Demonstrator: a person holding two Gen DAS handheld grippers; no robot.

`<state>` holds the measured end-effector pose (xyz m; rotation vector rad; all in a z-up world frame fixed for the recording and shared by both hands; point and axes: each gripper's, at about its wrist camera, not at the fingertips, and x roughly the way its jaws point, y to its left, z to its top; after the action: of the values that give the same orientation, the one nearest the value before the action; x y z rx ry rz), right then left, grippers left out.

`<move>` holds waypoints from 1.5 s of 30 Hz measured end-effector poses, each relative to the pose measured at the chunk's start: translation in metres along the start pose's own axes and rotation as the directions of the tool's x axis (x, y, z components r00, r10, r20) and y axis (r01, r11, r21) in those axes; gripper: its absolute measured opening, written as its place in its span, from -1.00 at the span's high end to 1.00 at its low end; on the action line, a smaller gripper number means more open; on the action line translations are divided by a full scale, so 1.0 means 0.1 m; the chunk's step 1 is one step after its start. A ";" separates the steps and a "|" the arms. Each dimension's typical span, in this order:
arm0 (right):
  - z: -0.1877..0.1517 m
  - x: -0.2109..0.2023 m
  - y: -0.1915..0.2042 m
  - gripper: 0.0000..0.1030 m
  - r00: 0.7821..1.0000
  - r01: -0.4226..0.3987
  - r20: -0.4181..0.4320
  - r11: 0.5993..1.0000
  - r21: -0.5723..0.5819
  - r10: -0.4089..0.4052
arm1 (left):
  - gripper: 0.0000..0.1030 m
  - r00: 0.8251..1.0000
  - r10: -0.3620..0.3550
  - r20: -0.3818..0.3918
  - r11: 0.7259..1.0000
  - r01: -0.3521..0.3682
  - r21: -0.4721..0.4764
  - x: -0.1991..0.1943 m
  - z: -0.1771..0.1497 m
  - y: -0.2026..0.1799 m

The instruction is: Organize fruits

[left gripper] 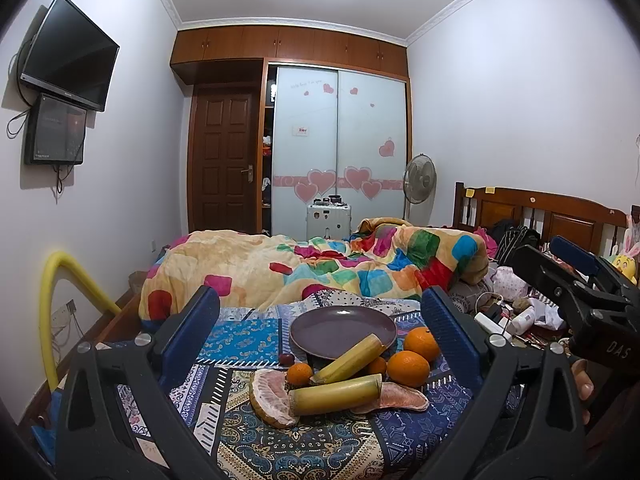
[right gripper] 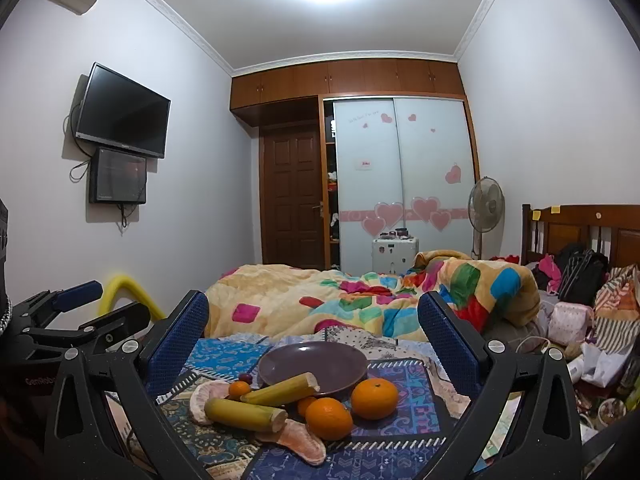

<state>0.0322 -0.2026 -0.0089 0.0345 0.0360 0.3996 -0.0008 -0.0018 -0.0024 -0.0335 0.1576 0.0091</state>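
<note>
An empty purple plate (left gripper: 343, 330) (right gripper: 316, 362) sits on a patterned blue cloth (left gripper: 240, 338) on the bed. In front of it lie two yellow-green sugarcane pieces (left gripper: 338, 394) (right gripper: 244, 414), two big oranges (left gripper: 408, 368) (right gripper: 328, 418), small tangerines (left gripper: 299, 373) (right gripper: 239, 389), two peeled pomelo segments (left gripper: 270, 398) (right gripper: 298, 442) and a dark small fruit (left gripper: 286, 358). My left gripper (left gripper: 320, 320) is open and empty, above and before the fruit. My right gripper (right gripper: 312, 324) is open and empty too, and shows at the right of the left wrist view (left gripper: 576, 276).
A colourful quilt (left gripper: 320, 264) is bunched behind the plate. Clutter of bags, bottles and cables (left gripper: 516, 312) fills the bed's right side by the wooden headboard (left gripper: 540, 212). A yellow foam tube (left gripper: 52, 320) stands at the left wall. A fan (left gripper: 419, 180) and wardrobe are at the back.
</note>
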 end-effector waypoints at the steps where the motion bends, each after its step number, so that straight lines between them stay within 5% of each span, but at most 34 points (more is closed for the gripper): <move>1: 0.00 0.00 0.00 -1.00 1.000 0.000 0.000 1.000 0.001 0.000 | -0.98 1.000 -0.003 0.001 1.000 0.003 -0.001 0.00 0.00 0.00; 45: -0.03 0.04 0.06 -1.00 1.000 -0.010 -0.013 1.000 0.003 0.010 | -0.99 1.000 0.016 0.006 1.000 -0.016 0.009 0.02 0.00 0.05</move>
<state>0.0331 -0.1956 -0.0120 0.0351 0.0498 0.4100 0.0007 0.0029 -0.0029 -0.0234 0.1516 0.0246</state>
